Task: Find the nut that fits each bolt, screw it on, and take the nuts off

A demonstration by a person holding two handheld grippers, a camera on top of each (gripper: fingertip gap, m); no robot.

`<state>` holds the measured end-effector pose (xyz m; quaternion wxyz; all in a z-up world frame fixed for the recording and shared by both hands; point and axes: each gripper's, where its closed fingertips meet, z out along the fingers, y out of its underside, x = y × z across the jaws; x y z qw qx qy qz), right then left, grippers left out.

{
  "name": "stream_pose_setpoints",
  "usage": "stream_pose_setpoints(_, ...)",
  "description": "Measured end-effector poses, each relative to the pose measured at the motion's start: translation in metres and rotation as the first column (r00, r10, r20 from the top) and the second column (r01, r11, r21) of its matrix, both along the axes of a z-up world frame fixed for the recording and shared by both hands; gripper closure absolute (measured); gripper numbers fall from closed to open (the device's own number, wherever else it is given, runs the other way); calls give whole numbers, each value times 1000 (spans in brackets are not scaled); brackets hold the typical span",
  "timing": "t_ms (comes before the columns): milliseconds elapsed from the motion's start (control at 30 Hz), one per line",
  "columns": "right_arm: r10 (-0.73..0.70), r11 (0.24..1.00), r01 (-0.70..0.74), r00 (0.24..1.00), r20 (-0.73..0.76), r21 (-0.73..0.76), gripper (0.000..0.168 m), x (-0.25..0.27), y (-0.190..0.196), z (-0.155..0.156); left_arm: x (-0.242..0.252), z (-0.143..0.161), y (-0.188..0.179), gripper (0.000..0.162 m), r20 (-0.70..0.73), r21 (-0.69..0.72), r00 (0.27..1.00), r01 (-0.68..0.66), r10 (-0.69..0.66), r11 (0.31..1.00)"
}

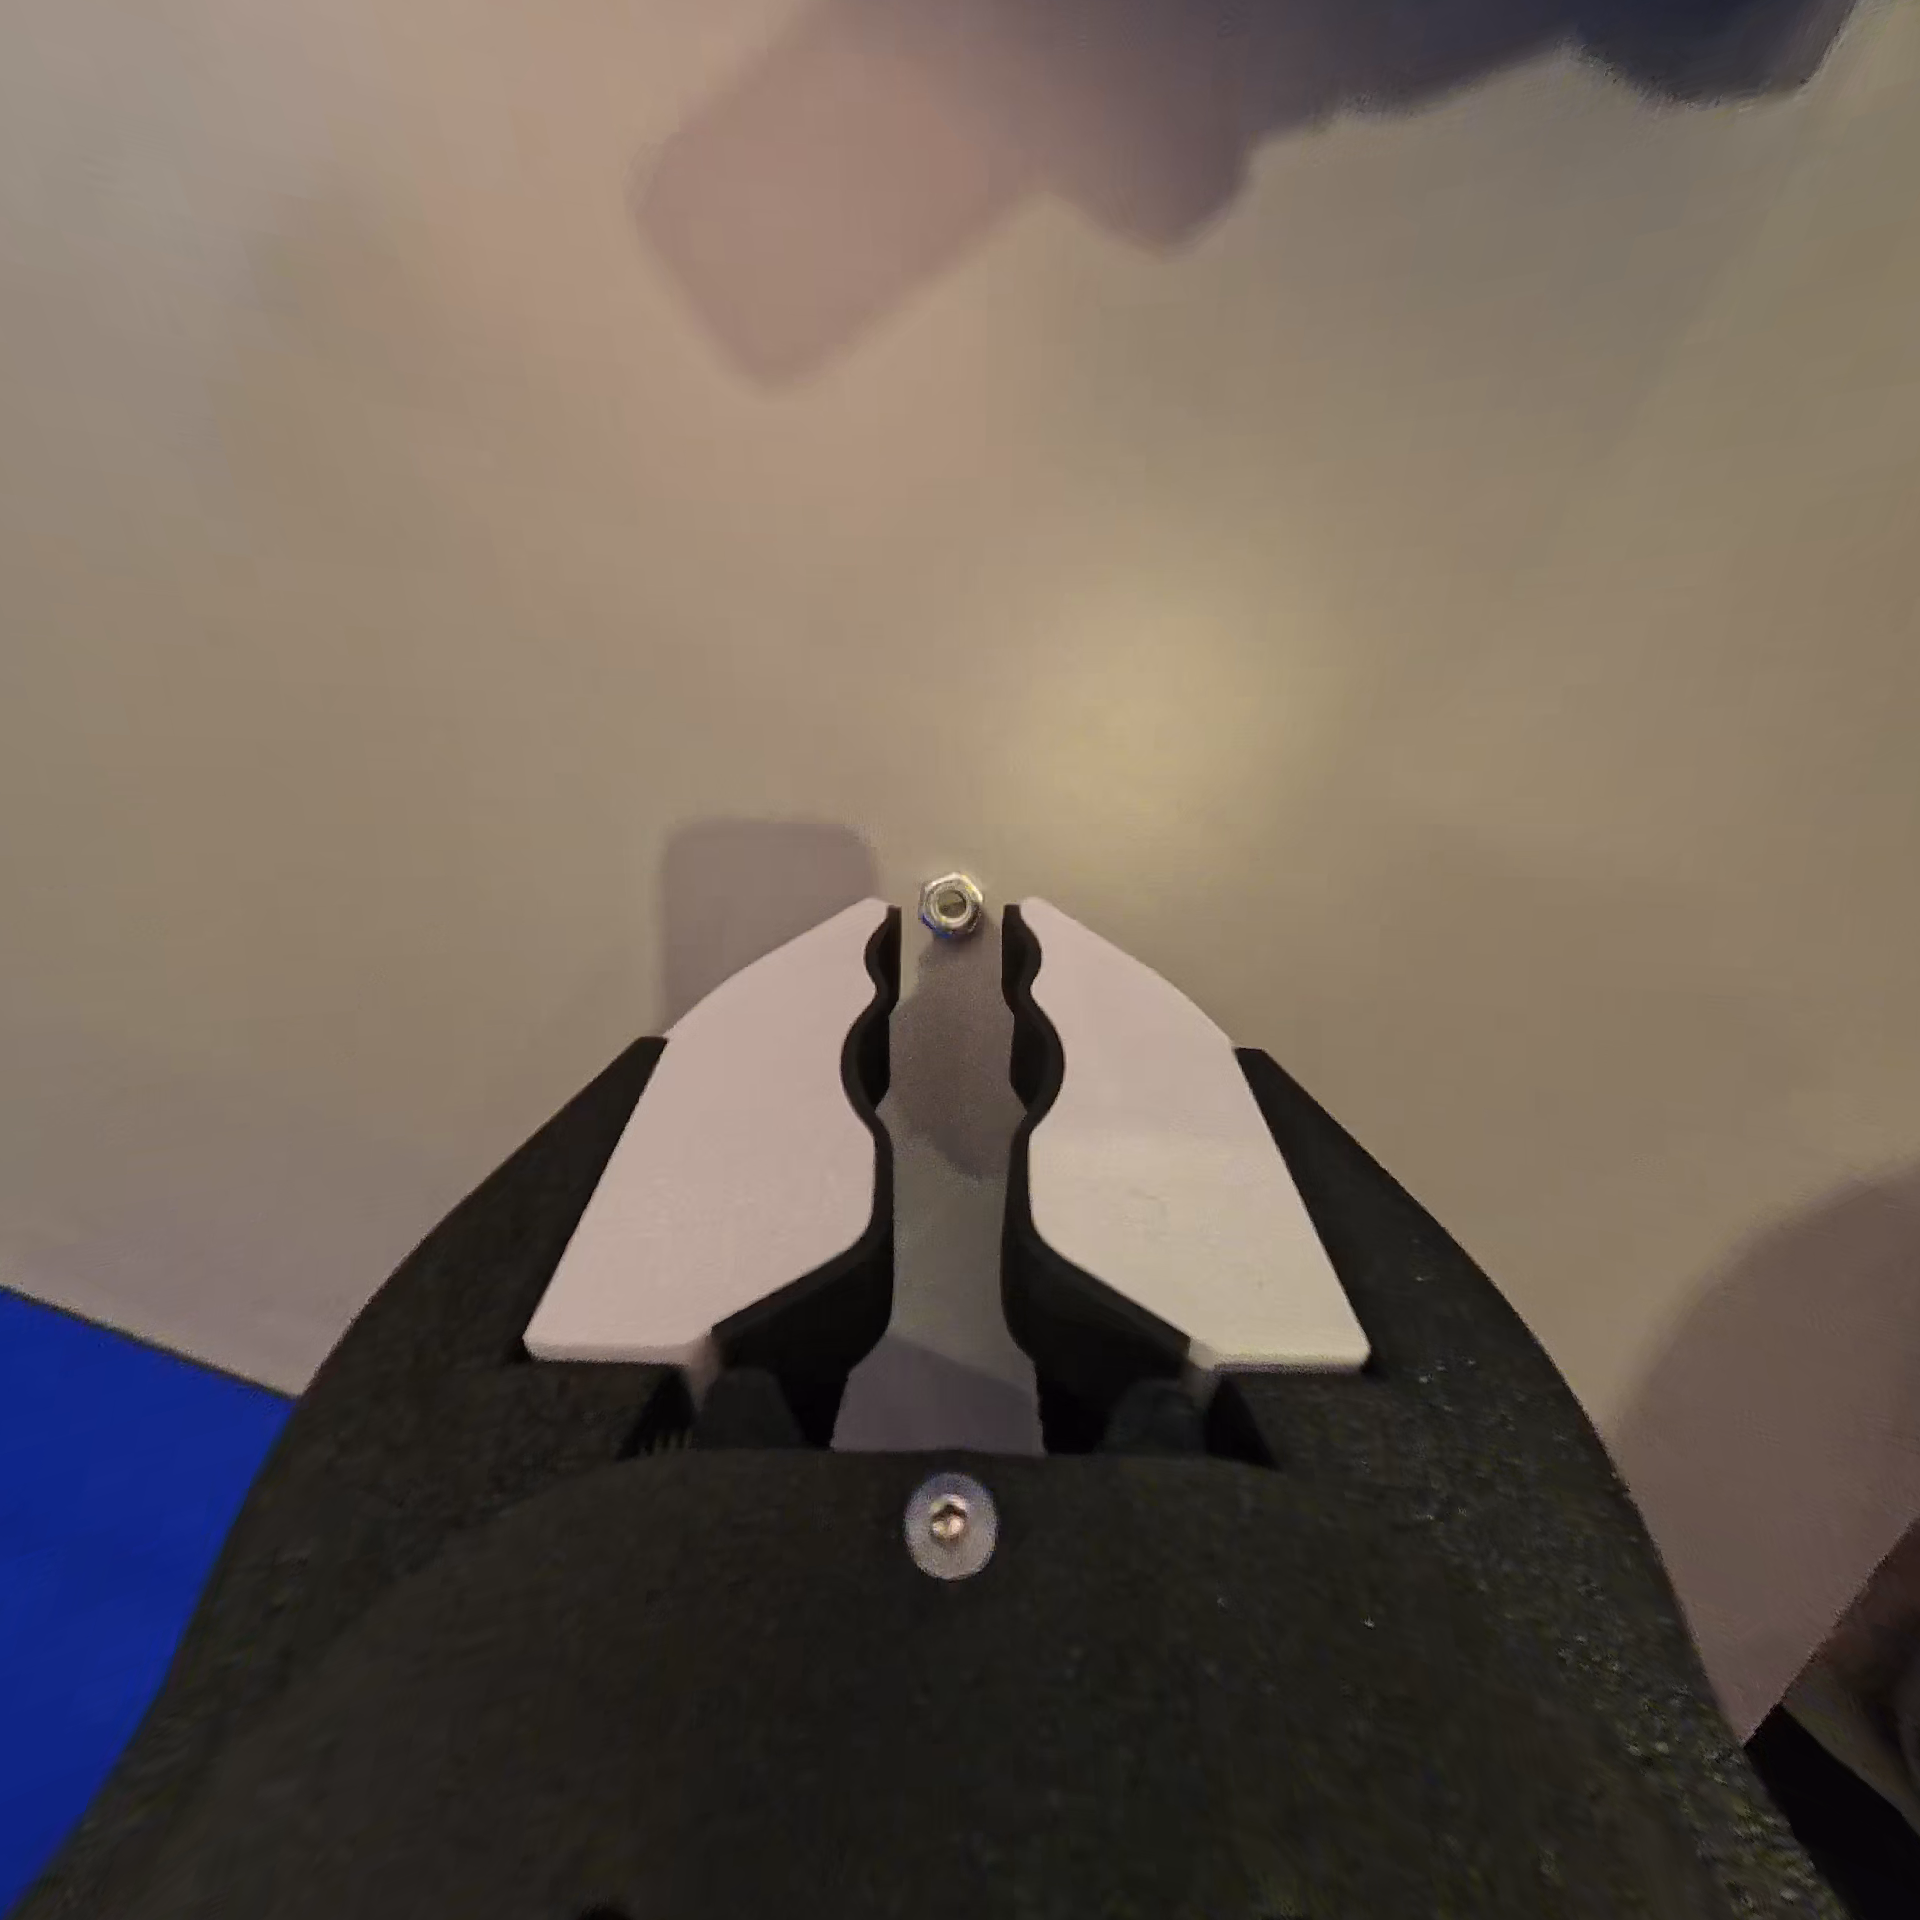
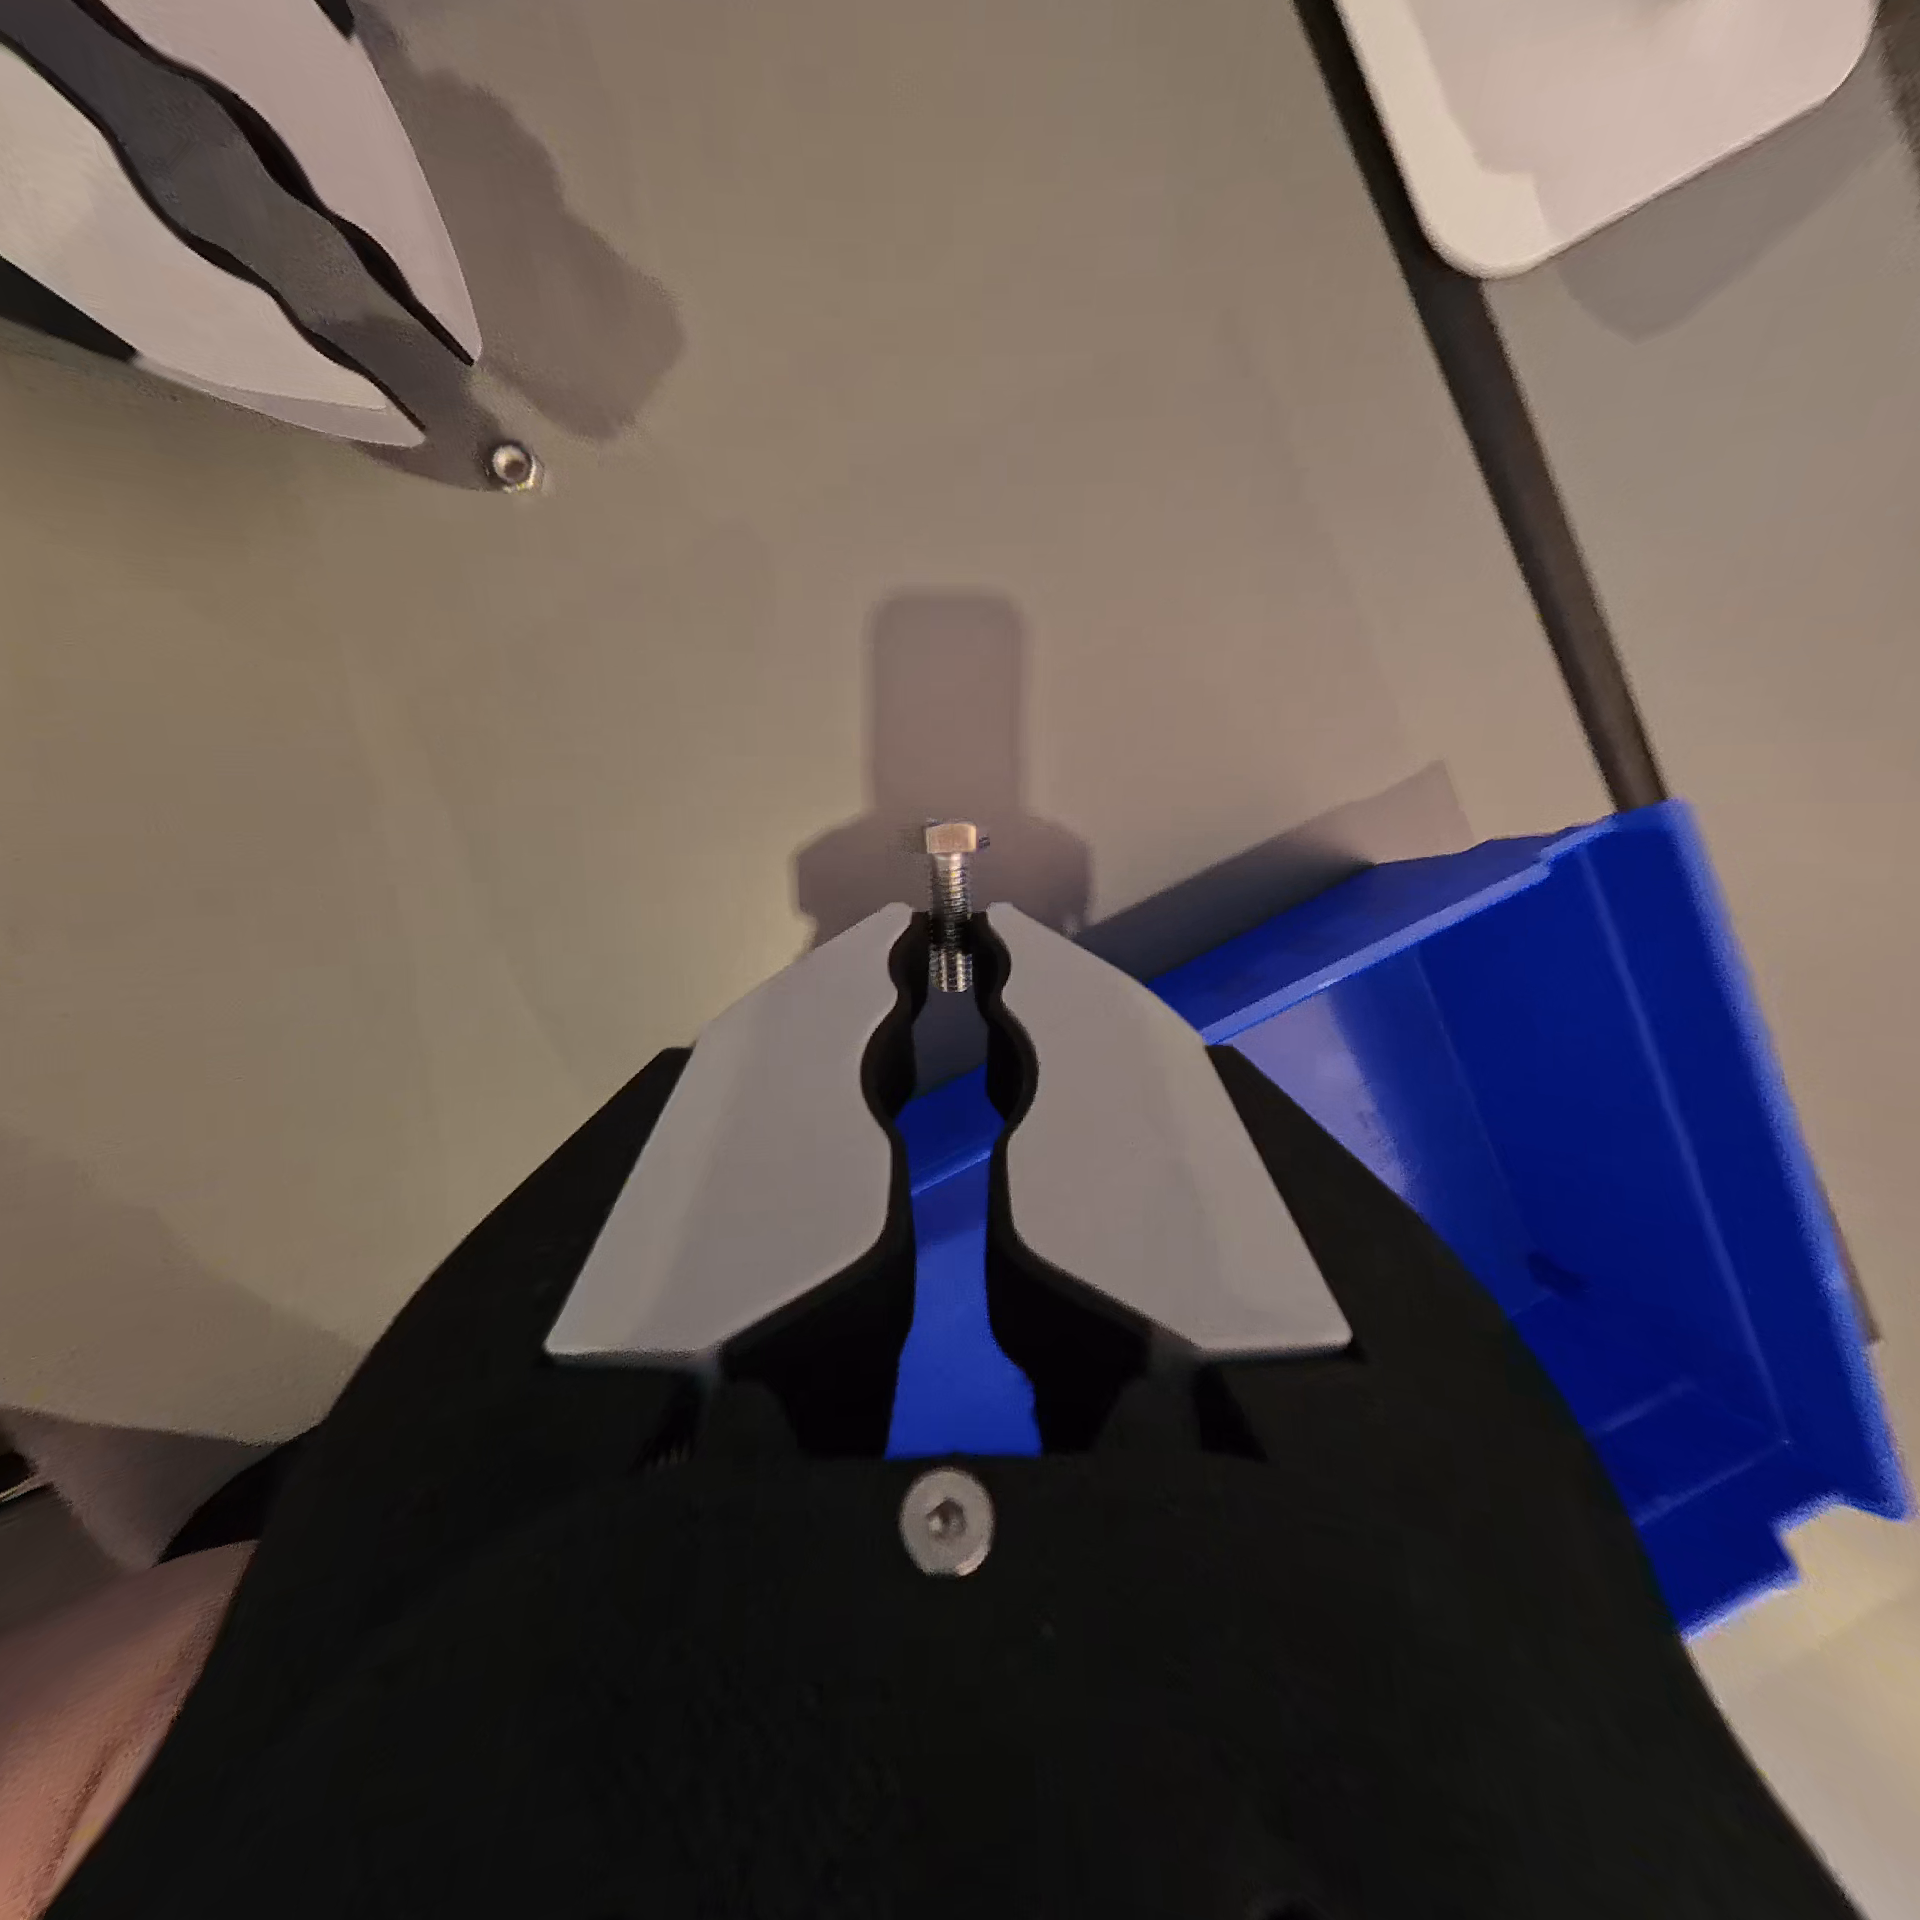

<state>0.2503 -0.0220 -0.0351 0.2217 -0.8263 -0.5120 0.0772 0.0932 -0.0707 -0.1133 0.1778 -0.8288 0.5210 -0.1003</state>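
A small silver hex nut [image 1: 948, 908] lies flat on the pale table just ahead of my left gripper [image 1: 950, 914], whose jaws stand open a little, one tip on each side of it without touching. The nut [image 2: 513, 465] and the left gripper [image 2: 447, 400] also show at the upper left of the right wrist view. My right gripper [image 2: 951, 912] is shut on the threaded shank of a small silver hex-head bolt [image 2: 950, 883]. The bolt's head points away from me, held above the table.
A blue plastic bin [image 2: 1538, 1143] lies on its side to the right of my right gripper; a blue corner [image 1: 104, 1455] shows in the left wrist view. A white tray [image 2: 1600, 114] sits at the far right beyond a dark strip [image 2: 1507, 436]. The grippers' ends are close to 20 cm from one another.
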Motion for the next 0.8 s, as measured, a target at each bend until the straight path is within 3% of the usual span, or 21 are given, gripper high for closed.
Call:
stream_pose_setpoints(133, 104, 980, -97, 994, -34, 174, 159, -15, 1, 26, 21, 59, -2, 144, 327, 21, 945, -4, -3, 1000)
stream_pose_setpoints(233, 215, 930, -189, 975, -49, 317, 159, -34, -7, 49, 36, 103, -3, 140, 582, 26, 813, -6, -11, 1000)
stream_pose_setpoints(300, 288, 893, -249, 956, -53, 375, 159, -47, -18, 60, 41, 127, -3, 140, 689, 109, 720, 4, -79, 994)
stream_pose_setpoints(433, 443, 763, -369, 897, -13, 530, 160, -71, -40, 82, 42, 150, -3, 122, 712, 292, 674, -30, -197, 956)
stream_pose_setpoints(567, 518, 666, -396, 855, -10, 633, 160, -90, -57, 102, 39, 183, -16, 121, 732, 467, 588, -67, -343, 882)
stream_pose_setpoints(667, 539, 597, -384, 842, 2, 705, 159, -98, -62, 115, 33, 196, -18, 123, 676, 593, 622, -141, -395, 793)
stream_pose_setpoints(800, 557, 529, -379, 830, 26, 760, 160, -108, -68, 123, 40, 197, -30, 125, 628, 635, 652, -113, -425, 764)
